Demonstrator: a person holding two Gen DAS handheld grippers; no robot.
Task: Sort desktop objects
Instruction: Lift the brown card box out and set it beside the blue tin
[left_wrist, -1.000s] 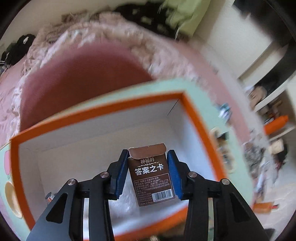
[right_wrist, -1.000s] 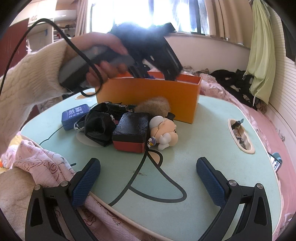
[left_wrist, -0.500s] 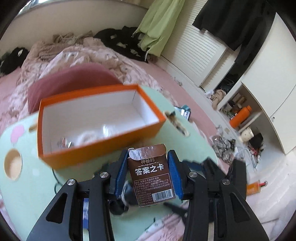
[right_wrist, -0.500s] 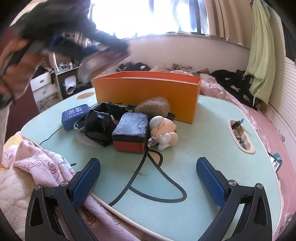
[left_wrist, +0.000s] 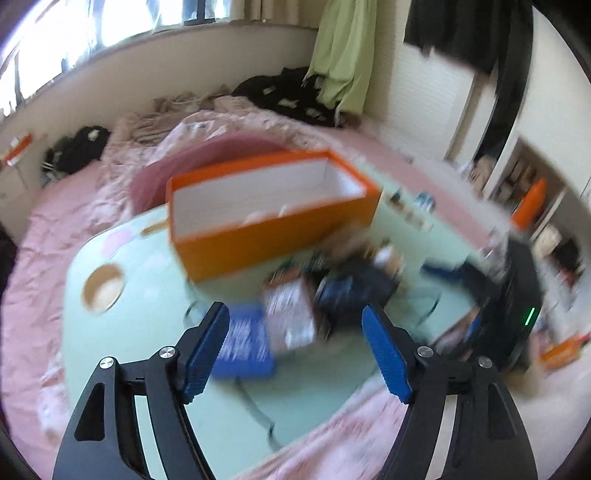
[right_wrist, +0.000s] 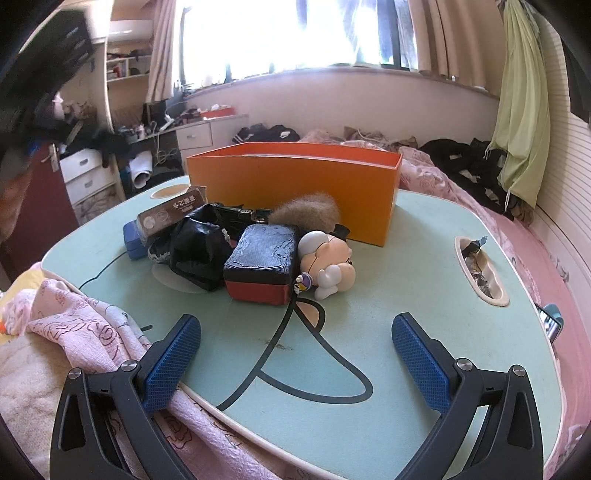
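My left gripper (left_wrist: 295, 311) hovers above the pile, its jaws opening, and nothing is pressed between its pads. Below it, blurred, lies the brown card box (left_wrist: 291, 314), resting on the blue box (left_wrist: 243, 343). In the right wrist view the card box (right_wrist: 171, 212) lies tilted on the blue box (right_wrist: 133, 238), left of the black pouch (right_wrist: 199, 247). The orange box (right_wrist: 295, 184) stands behind the pile, its top uncovered (left_wrist: 258, 192). My right gripper (right_wrist: 295, 321) stands open over the table's near edge, holding nothing.
A black-and-red case (right_wrist: 262, 262), a cartoon figurine (right_wrist: 328, 258) and a brown fur ball (right_wrist: 306, 210) crowd the pale green table (right_wrist: 424, 266). A slot with scraps (right_wrist: 480, 269) is at its right. Pink cloth (right_wrist: 81, 317) drapes the front left edge.
My left gripper drew back from over the orange box to above the pile and opened. The brown card box left its pads and now lies on the blue box. The right gripper stayed still.
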